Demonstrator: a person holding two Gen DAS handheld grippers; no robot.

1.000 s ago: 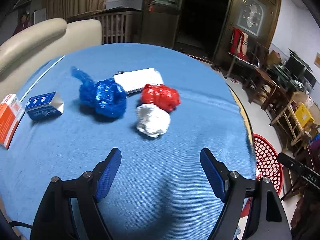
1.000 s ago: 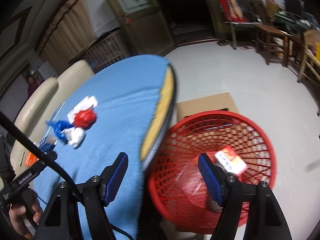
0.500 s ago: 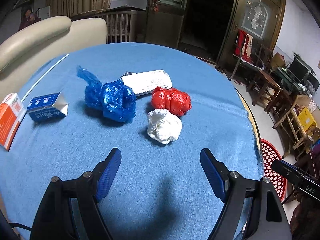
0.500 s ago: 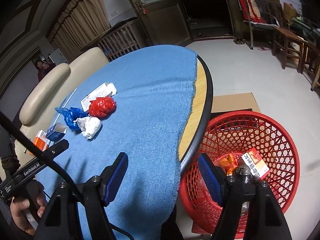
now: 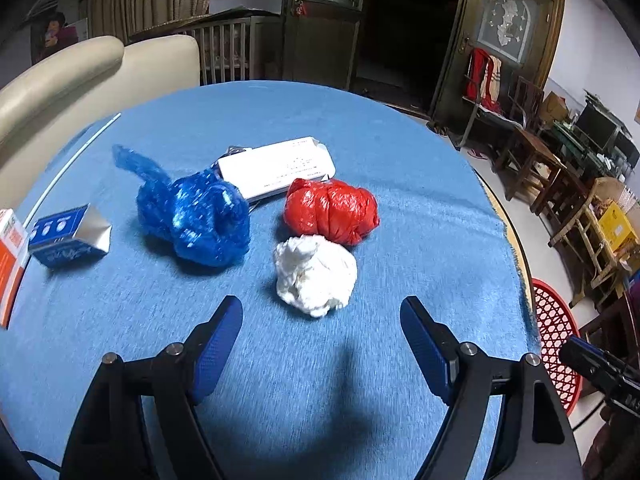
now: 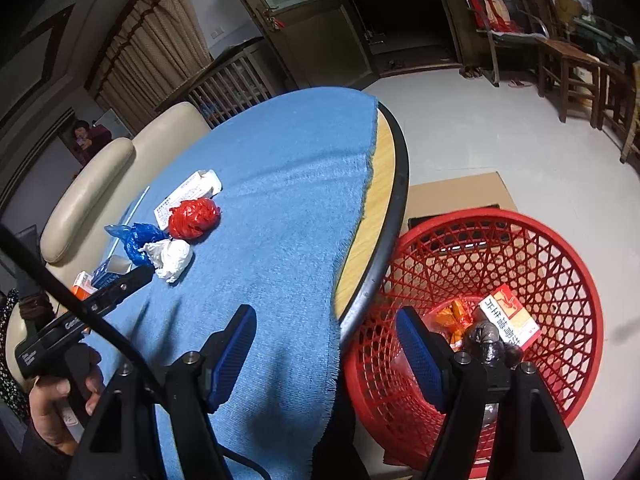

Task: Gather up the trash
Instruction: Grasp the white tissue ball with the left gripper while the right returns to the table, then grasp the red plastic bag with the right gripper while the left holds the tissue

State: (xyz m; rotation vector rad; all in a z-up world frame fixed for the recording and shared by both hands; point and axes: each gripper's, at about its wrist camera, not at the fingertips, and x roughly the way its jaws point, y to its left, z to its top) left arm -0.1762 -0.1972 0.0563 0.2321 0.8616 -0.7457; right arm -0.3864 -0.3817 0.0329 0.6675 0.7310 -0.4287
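Observation:
A white crumpled wad lies on the blue tablecloth just ahead of my open, empty left gripper. Behind it lie a red plastic ball, a blue plastic bag and a white box. A blue carton and an orange box lie at the left. My right gripper is open and empty over the table's edge, beside the red basket, which holds a red-and-white box and other trash. The white wad also shows in the right wrist view.
A cream sofa stands behind the table. Wooden chairs and clutter stand at the right. A cardboard sheet lies on the floor under the basket. The left gripper's body shows in the right wrist view.
My left gripper has moved closer to the white wad. My right gripper has swung from over the basket back toward the table's edge.

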